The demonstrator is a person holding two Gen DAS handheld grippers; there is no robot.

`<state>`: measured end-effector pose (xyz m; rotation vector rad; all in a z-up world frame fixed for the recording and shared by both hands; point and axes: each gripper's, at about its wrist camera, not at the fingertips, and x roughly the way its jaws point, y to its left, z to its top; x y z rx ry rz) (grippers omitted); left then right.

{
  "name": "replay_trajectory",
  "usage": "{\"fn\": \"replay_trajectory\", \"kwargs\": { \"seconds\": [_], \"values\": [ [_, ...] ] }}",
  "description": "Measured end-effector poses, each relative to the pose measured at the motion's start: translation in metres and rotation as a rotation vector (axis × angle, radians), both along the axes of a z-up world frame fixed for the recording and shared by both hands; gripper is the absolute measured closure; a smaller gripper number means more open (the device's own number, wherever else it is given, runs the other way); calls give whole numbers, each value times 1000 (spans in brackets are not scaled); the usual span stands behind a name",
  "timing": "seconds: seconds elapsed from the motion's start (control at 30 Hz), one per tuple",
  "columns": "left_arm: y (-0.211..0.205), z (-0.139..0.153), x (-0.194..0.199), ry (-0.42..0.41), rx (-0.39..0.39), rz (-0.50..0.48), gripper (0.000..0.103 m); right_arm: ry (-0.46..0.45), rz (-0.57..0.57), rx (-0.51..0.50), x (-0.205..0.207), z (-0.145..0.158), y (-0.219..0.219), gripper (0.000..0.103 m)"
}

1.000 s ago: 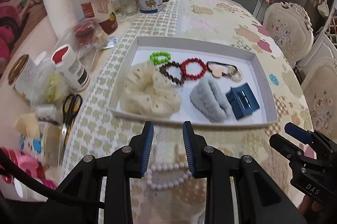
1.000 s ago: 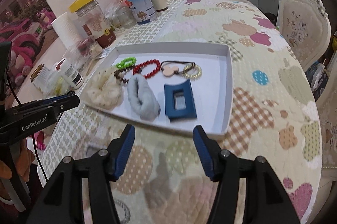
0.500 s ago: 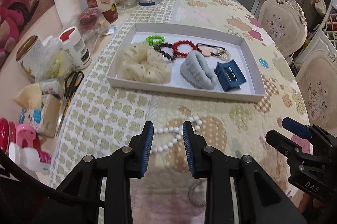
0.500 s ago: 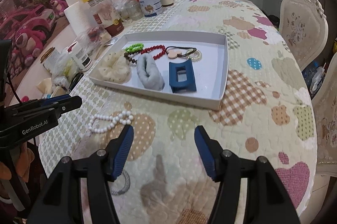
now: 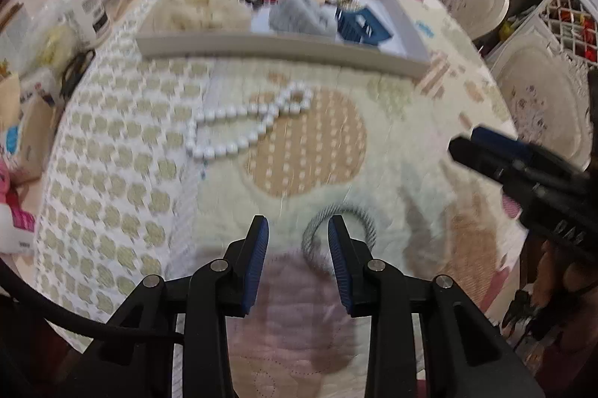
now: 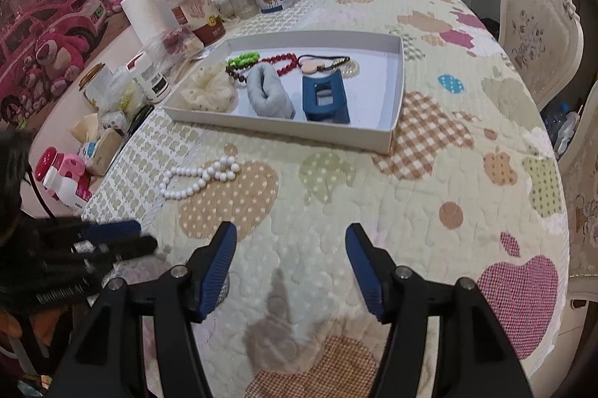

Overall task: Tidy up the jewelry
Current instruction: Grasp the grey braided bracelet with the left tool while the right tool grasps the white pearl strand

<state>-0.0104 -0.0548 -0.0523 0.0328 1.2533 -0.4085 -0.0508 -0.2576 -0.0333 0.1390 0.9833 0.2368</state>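
Pearl necklace point(image 6: 202, 178) lies on the quilted tablecloth point(image 6: 373, 211), near the white tray point(image 6: 398, 91). Left gripper point(image 5: 298, 241) and right gripper point(image 6: 290, 248) both gape, holding nothing.

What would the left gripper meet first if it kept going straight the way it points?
Probably the grey hair tie lying just beyond the left gripper; the white bead bracelet lies further on, though depth is unclear.

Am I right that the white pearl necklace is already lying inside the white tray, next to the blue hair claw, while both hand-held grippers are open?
Not quite: the white pearl necklace lies on the tablecloth outside the white tray, as the right wrist view shows. The blue hair claw is in the tray, and both grippers are open.
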Motion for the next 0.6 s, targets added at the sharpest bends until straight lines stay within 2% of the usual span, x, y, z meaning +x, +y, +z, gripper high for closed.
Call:
{"fn": "replay_trajectory", "kwargs": {
  "seconds": [0.1,0.33,0.5,0.6],
  "values": [
    [-2,-11,-3,26,-1,0,71,11,9,1,1,-5,4,39],
    [-11,-31,-4,30,34,14,71,23,37,4,9,-12,18,39],
    [-14,-32,-2,1,33,15,71,38,46,3,18,-19,23,39],
    [-14,-32,0,-7,46,16,79,42,48,3,25,-21,26,39]
  ]
}}
